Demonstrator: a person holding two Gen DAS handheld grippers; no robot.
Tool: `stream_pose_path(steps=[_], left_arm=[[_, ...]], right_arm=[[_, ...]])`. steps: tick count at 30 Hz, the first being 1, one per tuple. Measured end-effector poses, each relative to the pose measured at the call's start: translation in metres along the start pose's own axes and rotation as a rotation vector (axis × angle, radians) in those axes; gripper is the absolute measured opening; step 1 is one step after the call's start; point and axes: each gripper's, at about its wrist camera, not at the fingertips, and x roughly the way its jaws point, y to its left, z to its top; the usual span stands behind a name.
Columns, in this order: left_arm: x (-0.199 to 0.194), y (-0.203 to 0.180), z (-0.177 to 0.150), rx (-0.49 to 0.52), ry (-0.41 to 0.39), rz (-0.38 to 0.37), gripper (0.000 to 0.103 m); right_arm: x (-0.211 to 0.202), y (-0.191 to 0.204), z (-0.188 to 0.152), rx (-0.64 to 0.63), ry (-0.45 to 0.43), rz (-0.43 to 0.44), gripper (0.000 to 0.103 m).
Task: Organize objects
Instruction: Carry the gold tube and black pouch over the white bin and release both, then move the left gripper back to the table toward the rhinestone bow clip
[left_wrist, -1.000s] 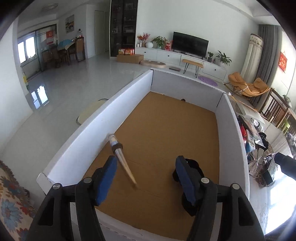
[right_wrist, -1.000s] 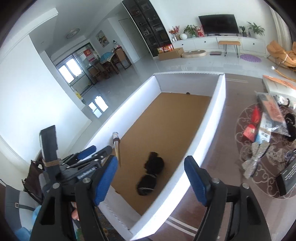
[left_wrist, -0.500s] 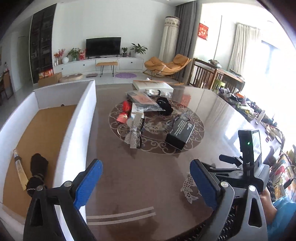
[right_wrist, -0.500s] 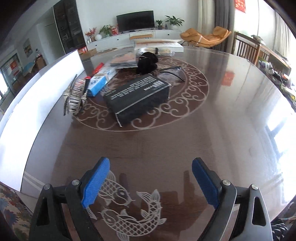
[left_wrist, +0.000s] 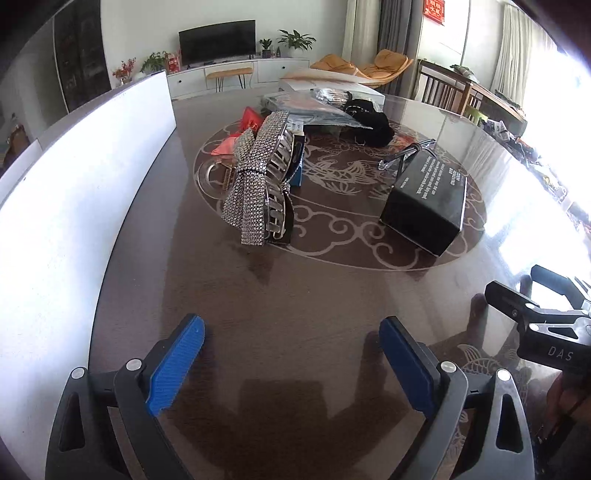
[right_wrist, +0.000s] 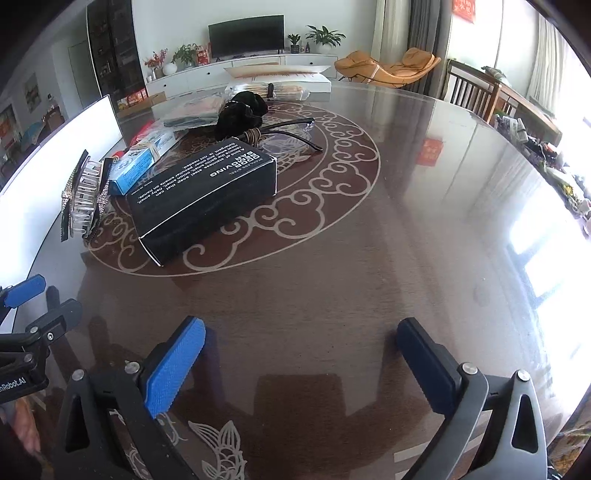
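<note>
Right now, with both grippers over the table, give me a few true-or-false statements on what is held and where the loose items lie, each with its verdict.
1. The left gripper holds the rhinestone bow clip. False: nothing is between its fingers; the clip lies on the table.
2. The right gripper has nothing between its fingers as its jaws open. True.
3. The black box lies on the table's ornamental ring. True.
4. The glasses rest on top of the black box. False: they lie on the table beyond it.
5. The white-walled bin stands along the table's left side in the left wrist view. True.
</note>
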Motion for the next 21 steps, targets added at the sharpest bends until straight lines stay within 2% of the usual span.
stream_pose_path(steps=[4,8,21], left_arm=[[0.0043,0.0034,0.0,-0.004,-0.004,0.015,0.097],[0.0077,0.0047,0.002,-0.015,0.009,0.028,0.103],[0.0079,0.006,0.0032,-0.012,0.007,0.028,0.103]], right_arm=[[0.0002,0.0012,0.0009,-0.005,-0.004,0.003,0.103],[0.0004,0.0021,0.0004,-0.004,-0.007,0.005,0.103],[0.0013,0.0024,0.0011,-0.006,-0.007,0.006,0.103]])
